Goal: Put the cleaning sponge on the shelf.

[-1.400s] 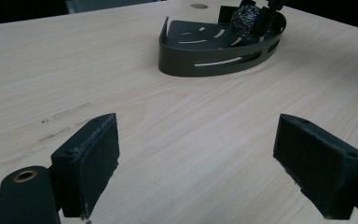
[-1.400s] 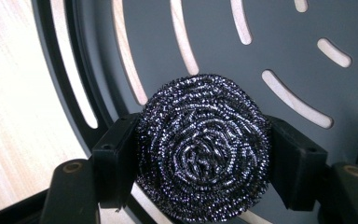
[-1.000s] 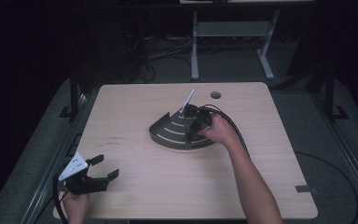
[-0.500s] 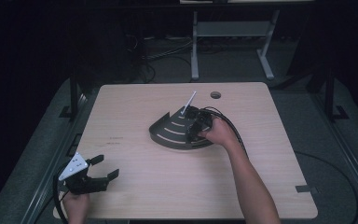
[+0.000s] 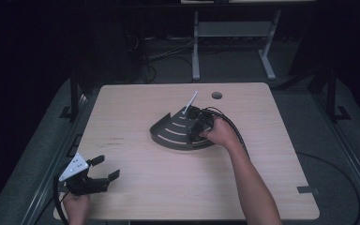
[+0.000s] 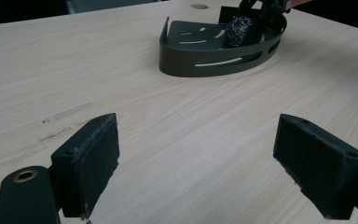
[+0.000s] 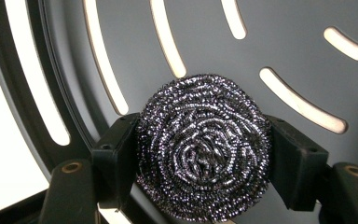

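Right tongs [image 7: 204, 154] clamped on a round ball of coiled silver-grey steel wool scourer [image 7: 204, 149]; both black pads press its left and right flanks, seen in the right gripper view; scourer bulges above and below the pads. Directly behind the scourer lies the floor of a dark grey fan-shaped slotted metal tray [image 7: 284, 42]; pale tabletop shows through the long curved slots; whether the scourer touches the tray floor or hangs just above it cannot be told.

High view: right hand [image 5: 222, 133] and right tongs [image 5: 198, 127] sit over the near-right part of the tray [image 5: 168, 133]; a thin white stick [image 5: 190, 102] rises at a tilt from the far side of the tray, just beyond the right tongs; a small round dark hole [image 5: 217, 95] in the light wooden tabletop [image 5: 272, 159] lies beyond and to the right of them.

Left tongs [image 5: 104, 168] apart, jaws wide, nothing between them; held by the left hand [image 5: 77, 206] at the near-left corner of the tabletop, well apart from the tray. Left gripper view: black pads [image 6: 91, 163] frame bare wood grain [image 6: 191, 135]; tray [image 6: 200, 58] far ahead and slightly right of these tongs, scourer [image 6: 239, 31] inside it, gripped from above by the other tongs.
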Available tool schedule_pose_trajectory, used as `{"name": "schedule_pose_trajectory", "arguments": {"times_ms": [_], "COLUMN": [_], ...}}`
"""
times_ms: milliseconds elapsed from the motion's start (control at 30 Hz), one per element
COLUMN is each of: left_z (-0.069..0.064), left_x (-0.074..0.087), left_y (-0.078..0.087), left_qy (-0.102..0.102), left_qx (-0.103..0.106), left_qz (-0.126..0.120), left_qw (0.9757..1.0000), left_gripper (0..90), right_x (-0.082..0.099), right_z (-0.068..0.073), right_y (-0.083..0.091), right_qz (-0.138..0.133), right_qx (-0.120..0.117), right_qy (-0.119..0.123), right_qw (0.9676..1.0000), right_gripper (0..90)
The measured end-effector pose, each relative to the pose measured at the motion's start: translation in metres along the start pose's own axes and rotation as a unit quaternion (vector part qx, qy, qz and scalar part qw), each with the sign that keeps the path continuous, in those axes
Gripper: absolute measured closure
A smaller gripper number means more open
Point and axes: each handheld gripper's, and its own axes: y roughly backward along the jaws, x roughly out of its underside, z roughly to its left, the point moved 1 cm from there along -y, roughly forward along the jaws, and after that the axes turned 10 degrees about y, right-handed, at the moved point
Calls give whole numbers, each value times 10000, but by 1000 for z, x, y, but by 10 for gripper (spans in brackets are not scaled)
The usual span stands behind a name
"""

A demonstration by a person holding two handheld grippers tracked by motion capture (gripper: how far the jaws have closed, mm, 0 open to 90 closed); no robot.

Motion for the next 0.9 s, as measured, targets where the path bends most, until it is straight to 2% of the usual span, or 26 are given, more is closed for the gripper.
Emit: {"name": "schedule_pose_trajectory", "arguments": {"times_ms": [900], "left_z": [-1], "left_x": [-1], "left_y": [-3], "left_qy": [-5], "left_qx": [-5], "left_qz": [44], "left_qw": [10000], "left_gripper": [137], "right_x": [3], "right_z": [-3], "right_y": [4], "right_qz": [-63], "right_qx": [-15], "right_qy": [-60], "right_qw": [10000], "right_gripper": [261]}}
